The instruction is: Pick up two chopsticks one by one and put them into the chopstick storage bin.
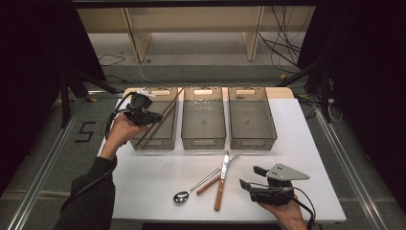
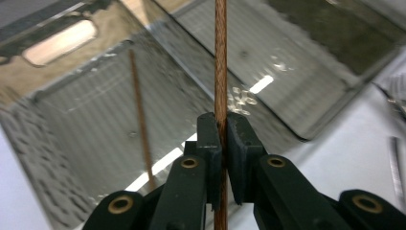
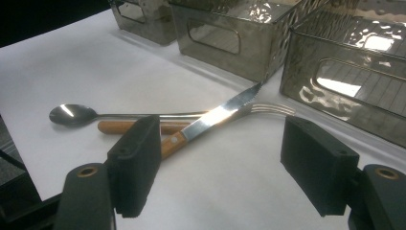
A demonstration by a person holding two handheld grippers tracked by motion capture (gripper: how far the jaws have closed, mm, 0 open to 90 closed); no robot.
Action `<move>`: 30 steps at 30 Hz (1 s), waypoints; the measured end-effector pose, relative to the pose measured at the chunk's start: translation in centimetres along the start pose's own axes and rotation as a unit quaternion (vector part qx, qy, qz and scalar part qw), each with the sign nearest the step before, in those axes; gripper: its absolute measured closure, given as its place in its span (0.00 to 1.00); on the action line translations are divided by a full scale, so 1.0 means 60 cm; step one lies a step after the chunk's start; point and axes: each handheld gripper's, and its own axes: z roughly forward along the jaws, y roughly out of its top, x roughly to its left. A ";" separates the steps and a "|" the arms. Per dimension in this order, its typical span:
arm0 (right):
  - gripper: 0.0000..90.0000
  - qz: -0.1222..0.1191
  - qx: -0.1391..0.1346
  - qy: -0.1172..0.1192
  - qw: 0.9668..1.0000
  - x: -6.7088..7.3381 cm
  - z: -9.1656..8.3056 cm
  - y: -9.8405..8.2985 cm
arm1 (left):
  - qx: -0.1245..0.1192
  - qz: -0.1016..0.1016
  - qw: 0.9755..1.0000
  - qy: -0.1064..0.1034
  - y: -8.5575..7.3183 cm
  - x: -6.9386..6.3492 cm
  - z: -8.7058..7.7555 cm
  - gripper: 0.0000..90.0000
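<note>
My left gripper (image 1: 152,116) clamps a thin, reddish-brown chopstick (image 2: 220,62) over the left bin (image 1: 165,139), where a second chopstick (image 2: 140,120) leans. My right gripper (image 3: 225,167) hangs open near the spoon (image 3: 72,114), knife (image 3: 210,122) and fork (image 3: 270,109).

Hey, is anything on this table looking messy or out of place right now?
Mildly. The knife, fork and spoon lie crossed in a loose pile on the table rather than in the bins. Nothing looks spilled or damaged.
</note>
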 end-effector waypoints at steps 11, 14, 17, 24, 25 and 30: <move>0.34 -0.008 0.006 0.004 1.000 0.005 0.002 -0.001 | 0.010 0.000 0.999 0.035 0.019 0.041 0.032 0.94; 0.34 -0.007 0.005 0.004 1.000 0.005 0.001 -0.001 | 0.009 -0.004 0.999 0.037 0.020 0.052 0.040 0.94; 0.35 -0.006 0.007 0.005 1.000 0.004 0.002 -0.002 | 0.008 -0.004 0.999 0.041 0.021 0.059 0.046 0.94; 0.35 -0.007 0.005 0.007 1.000 0.006 0.003 -0.002 | 0.010 -0.009 0.999 0.050 0.018 0.074 0.061 0.94; 0.35 -0.007 0.005 0.007 1.000 0.006 0.003 -0.002 | 0.009 -0.007 0.999 0.052 0.018 0.076 0.063 0.94; 0.35 -0.007 0.005 0.006 1.000 0.006 0.002 -0.002 | 0.013 -0.018 0.998 0.057 0.012 0.084 0.071 0.94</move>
